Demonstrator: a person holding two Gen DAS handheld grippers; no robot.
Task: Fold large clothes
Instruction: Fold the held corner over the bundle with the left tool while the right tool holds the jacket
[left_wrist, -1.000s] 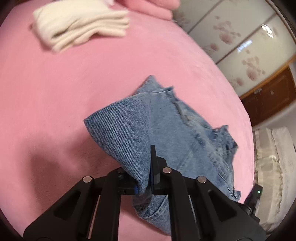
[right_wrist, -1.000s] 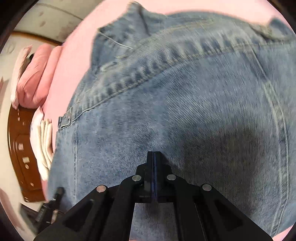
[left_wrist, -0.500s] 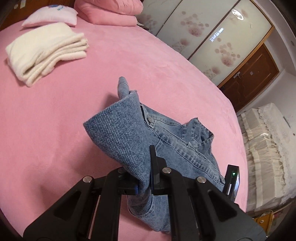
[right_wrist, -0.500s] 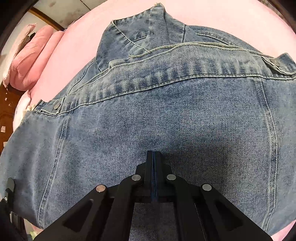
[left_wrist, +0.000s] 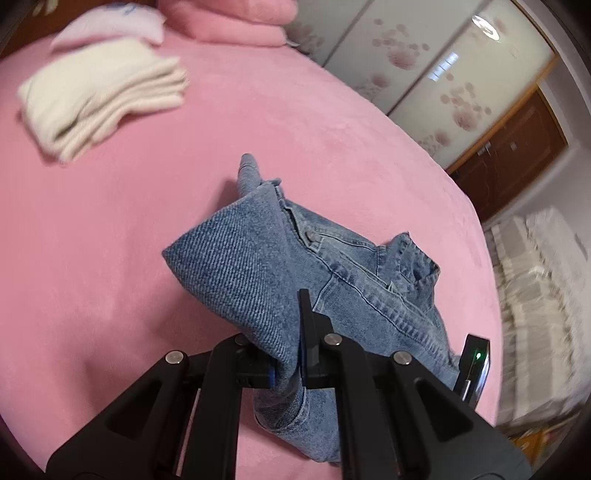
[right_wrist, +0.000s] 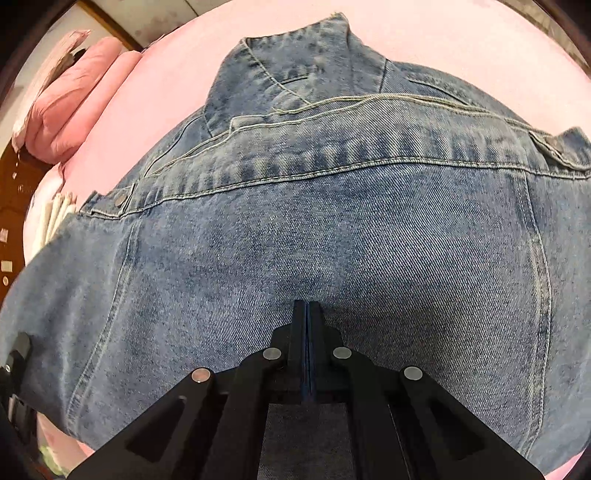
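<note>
A blue denim jacket (left_wrist: 258, 266) lies partly lifted over the pink bed (left_wrist: 110, 240). My left gripper (left_wrist: 291, 354) is shut on a thick fold of it, and the cloth bulges up and left out of the jaws. In the right wrist view the jacket's back (right_wrist: 332, 240) fills the picture, collar (right_wrist: 295, 62) at the top. My right gripper (right_wrist: 307, 306) is shut, its tips pressed together in the denim, and cloth shows beneath its arms. A black unit with a green light (left_wrist: 474, 363) sits at the jacket's far edge.
A folded cream cloth (left_wrist: 99, 96) lies at the bed's far left, with a white pillow (left_wrist: 110, 26) and pink pillows (left_wrist: 229, 18) behind it. Flowered sliding doors (left_wrist: 424, 74), a brown door (left_wrist: 517, 158) and a white-covered bed (left_wrist: 535, 295) stand to the right.
My left gripper has risen with the denim fold, and more of the room has come into view. In the right wrist view the collar and yoke seam have slid down into the picture.
</note>
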